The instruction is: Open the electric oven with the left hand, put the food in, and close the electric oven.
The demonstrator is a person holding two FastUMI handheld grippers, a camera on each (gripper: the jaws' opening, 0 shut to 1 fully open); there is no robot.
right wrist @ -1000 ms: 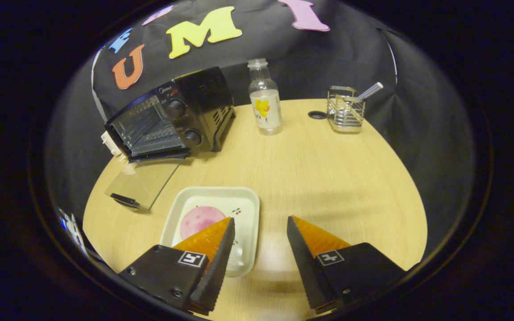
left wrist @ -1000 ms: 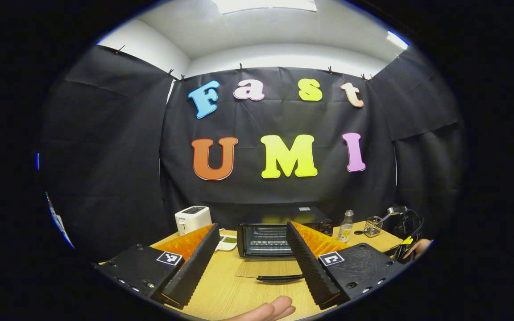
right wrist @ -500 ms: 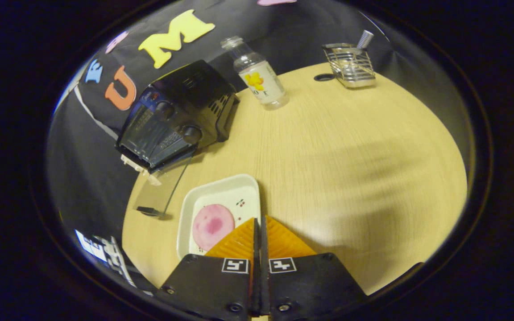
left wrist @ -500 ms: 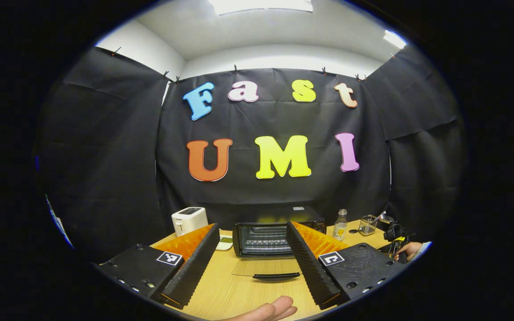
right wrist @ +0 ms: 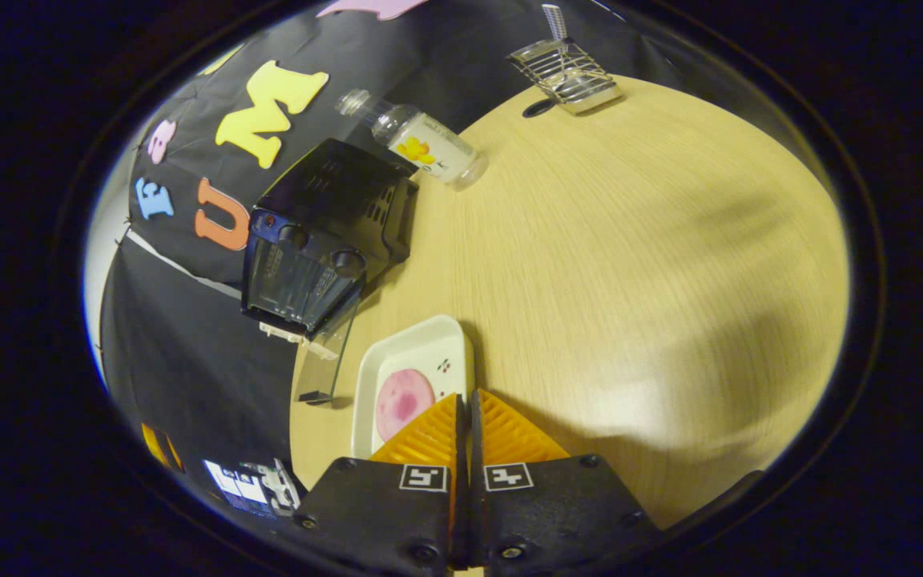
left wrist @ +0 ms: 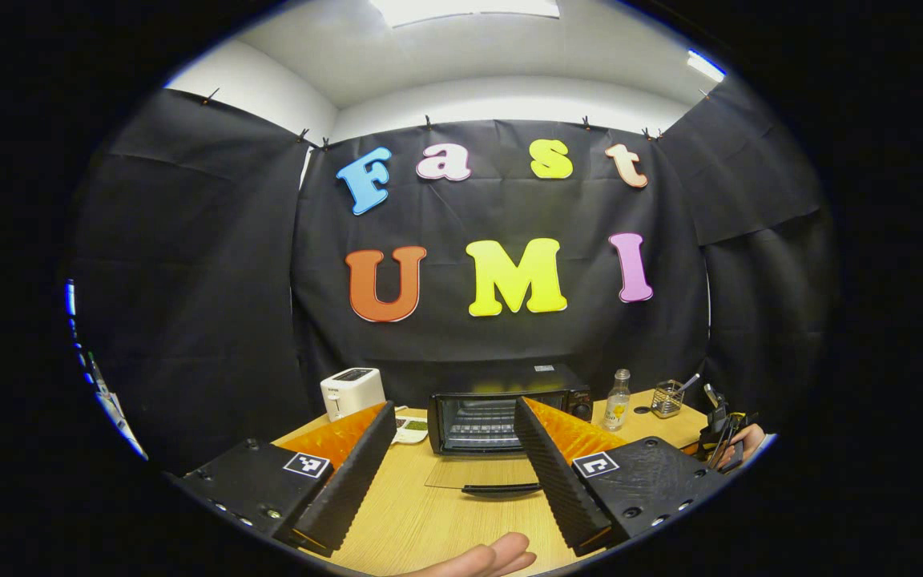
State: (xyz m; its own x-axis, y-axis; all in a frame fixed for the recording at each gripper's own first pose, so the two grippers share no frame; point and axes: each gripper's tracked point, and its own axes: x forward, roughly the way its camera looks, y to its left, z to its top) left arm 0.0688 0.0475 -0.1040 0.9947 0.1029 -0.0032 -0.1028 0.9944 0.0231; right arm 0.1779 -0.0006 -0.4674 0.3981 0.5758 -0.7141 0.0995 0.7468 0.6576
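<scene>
Left hand-held gripper [left wrist: 453, 417]: seen in the left gripper view with its fingers spread wide; nothing is held between them; it is raised above the worktop and aimed at the oven.
Right hand-held gripper [right wrist: 467, 401]: seen in the right gripper view with its fingers brought together on the right-hand rim of the tray; the rim is pinched between them.
Electric oven [left wrist: 509, 409]: set at 12 o'clock of the left hand-held gripper, near the far edge of the worktop; in the right gripper view [right wrist: 325, 232] it is placed at 10 o'clock.
Oven door [left wrist: 481, 477]: glass, dropped open and laid flat towards the viewer, its dark handle at the near edge.
Tray [right wrist: 405, 361]: white, shallow, rested on the worktop just beside the open door.
Food [right wrist: 403, 403]: a round pink slice laid flat in the tray, just left of the closed fingers.
Worktop [right wrist: 630, 264]: pale wood grain.
Bottle [right wrist: 421, 148]: clear, labelled, stood just right of the oven.
Wire holder [right wrist: 570, 68]: metal, at the far edge, at 1 o'clock in the right gripper view.
Toaster [left wrist: 352, 391]: white, at 11 o'clock in the left gripper view, left of the oven.
Hand [left wrist: 485, 558]: fingertips noted at 6 o'clock in the left gripper view.
</scene>
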